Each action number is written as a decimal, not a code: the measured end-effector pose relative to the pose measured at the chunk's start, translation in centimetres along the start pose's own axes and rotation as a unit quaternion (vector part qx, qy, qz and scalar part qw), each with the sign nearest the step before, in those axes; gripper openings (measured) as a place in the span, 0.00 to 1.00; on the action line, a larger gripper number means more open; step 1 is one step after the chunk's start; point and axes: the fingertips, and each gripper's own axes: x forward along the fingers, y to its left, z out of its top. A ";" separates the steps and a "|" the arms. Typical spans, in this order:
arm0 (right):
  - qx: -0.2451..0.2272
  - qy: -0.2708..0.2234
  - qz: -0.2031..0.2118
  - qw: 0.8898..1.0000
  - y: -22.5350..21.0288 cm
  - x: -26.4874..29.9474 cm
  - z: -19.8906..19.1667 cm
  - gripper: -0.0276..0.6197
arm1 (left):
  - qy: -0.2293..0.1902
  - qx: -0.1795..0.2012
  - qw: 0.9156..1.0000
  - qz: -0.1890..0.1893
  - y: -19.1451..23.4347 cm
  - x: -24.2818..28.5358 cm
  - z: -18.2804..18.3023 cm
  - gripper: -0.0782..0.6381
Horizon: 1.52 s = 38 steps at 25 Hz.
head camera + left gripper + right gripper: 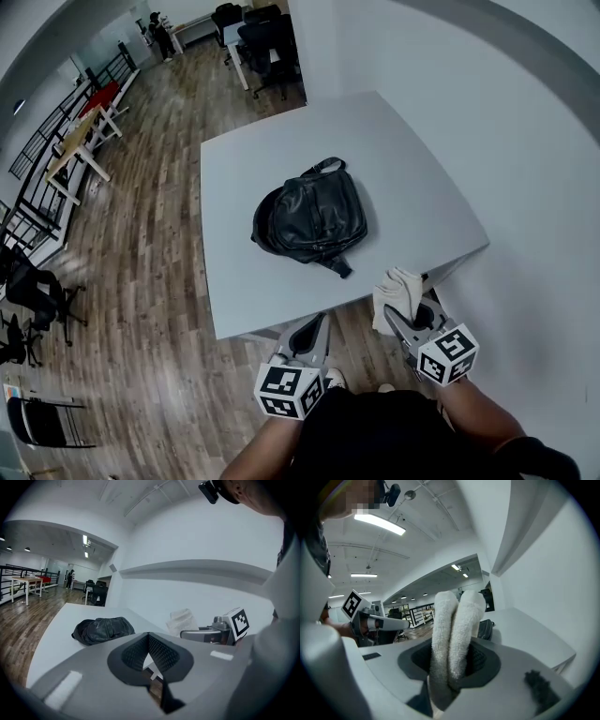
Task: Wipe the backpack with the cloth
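Note:
A black leather backpack (310, 217) lies on its side in the middle of the white table (412, 169); it also shows in the left gripper view (102, 628). My right gripper (405, 320) hangs off the table's near right corner, shut on a folded white cloth (397, 292) that stands up between its jaws (454, 639). My left gripper (309, 336) is below the table's near edge, shut with nothing in it (149, 641). Both grippers are well short of the backpack.
The table stands against a white wall (525, 141) on the right. Wooden floor (150, 244) lies to the left, with desks (80, 131) and black office chairs (267, 42) farther back. A person (161, 36) stands far off.

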 end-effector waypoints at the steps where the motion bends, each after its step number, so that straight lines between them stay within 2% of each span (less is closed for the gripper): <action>1: 0.001 -0.001 -0.006 1.000 0.0 0.4 0.1 0.24 | 0.002 0.002 1.000 -0.005 0.5 0.2 0.1 0.12; 10: 0.005 0.003 -0.051 0.999 1.3 2.8 0.3 0.24 | 0.021 0.011 0.998 -0.058 3.3 1.2 0.8 0.12; 20: 0.003 0.006 -0.062 0.998 3.4 4.8 0.4 0.24 | 0.025 0.008 0.996 -0.087 5.1 0.7 0.5 0.12; 30: 0.010 0.007 -0.078 0.997 0.7 6.2 0.7 0.24 | 0.037 0.019 0.996 -0.078 6.7 2.2 0.5 0.12; 38: 0.013 0.001 -0.071 0.997 -4.2 8.9 1.4 0.24 | 0.061 0.029 0.996 -0.053 8.1 5.3 0.2 0.12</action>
